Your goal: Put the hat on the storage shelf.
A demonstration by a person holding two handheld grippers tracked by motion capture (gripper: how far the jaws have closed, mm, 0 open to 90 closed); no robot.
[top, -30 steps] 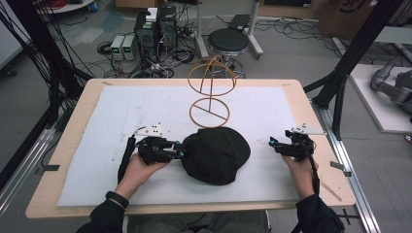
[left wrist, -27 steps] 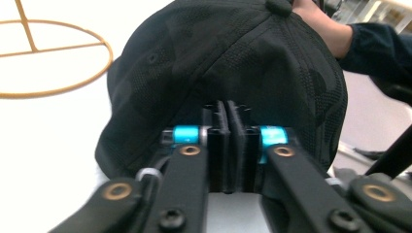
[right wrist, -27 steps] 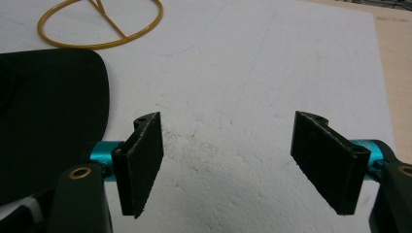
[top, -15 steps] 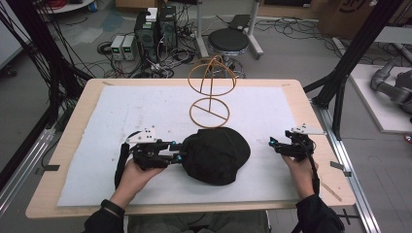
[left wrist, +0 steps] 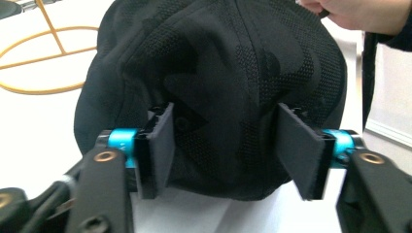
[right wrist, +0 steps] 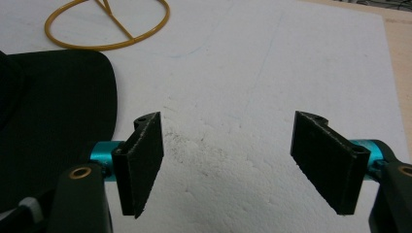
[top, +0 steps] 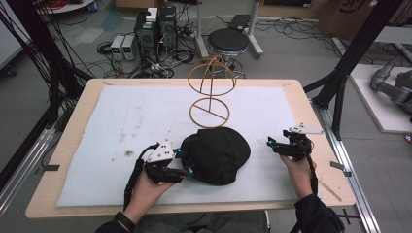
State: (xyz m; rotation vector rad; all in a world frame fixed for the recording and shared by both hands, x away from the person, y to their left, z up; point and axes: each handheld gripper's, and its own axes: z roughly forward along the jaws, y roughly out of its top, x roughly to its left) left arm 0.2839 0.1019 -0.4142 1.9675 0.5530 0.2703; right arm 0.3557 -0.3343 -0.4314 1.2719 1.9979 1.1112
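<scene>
Left gripper (left wrist: pixel 228 150) gaping astride cap (left wrist: pixel 218 87), right gripper (right wrist: pixel 243 160) gaping over bare mat (right wrist: pixel 272 63); risks pinching loose cloth alone, cap slumping.

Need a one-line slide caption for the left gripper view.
Left gripper, jaws open, straddles the rear of a black cap on the white mat, beside a gold wire stand.

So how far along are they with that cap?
Barely started, by the look of it. The cap lies flat on the table's white mat, just in front of the wire stand. The left claw is open with its jaws either side of the cap's back, not yet closed. The right claw waits open beside the brim. Probably gripping, lifting and hanging remain.
</scene>
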